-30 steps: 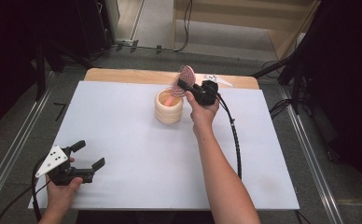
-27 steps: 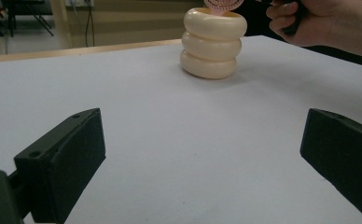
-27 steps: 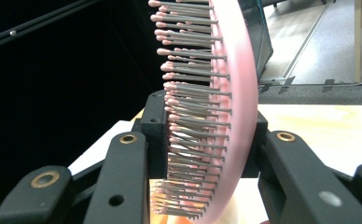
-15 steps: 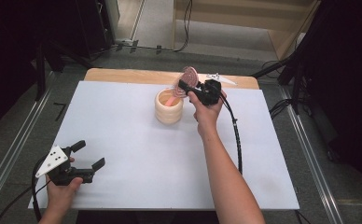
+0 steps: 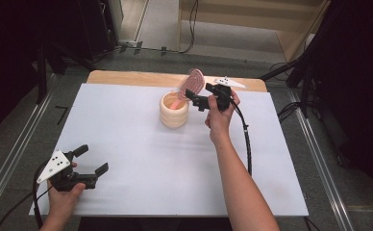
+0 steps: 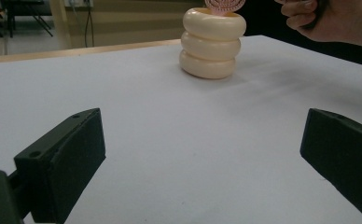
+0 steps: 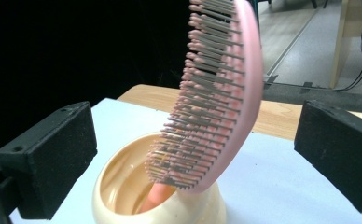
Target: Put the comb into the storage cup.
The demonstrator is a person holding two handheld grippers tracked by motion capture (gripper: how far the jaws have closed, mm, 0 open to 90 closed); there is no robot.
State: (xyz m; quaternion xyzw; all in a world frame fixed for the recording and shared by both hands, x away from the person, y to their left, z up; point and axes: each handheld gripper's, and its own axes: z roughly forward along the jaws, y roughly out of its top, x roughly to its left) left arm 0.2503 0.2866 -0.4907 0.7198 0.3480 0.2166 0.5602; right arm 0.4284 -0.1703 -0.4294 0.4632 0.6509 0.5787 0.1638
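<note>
From the high view we see a cream ribbed cup (image 5: 174, 111) far on the white table (image 5: 141, 144), a pink hairbrush (image 5: 193, 83) standing in it handle-down. Our right gripper (image 5: 197, 97) sits just right of the brush head; its jaws have just been opening and stand wide, touching nothing. Our left gripper (image 5: 89, 161) rests near-left, wide and empty.

The left gripper view adds the cup's three stacked rings (image 6: 211, 44).

The right gripper view shows the bristles (image 7: 202, 98) and the handle inside the cup (image 7: 158, 195).

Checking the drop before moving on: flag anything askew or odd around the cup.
Only the pink hairbrush stands out: handle down in the cream ribbed cup, it leans over the rim, unsupported between the right tool's just-opened jaws. Nothing spilled or damaged.
</note>
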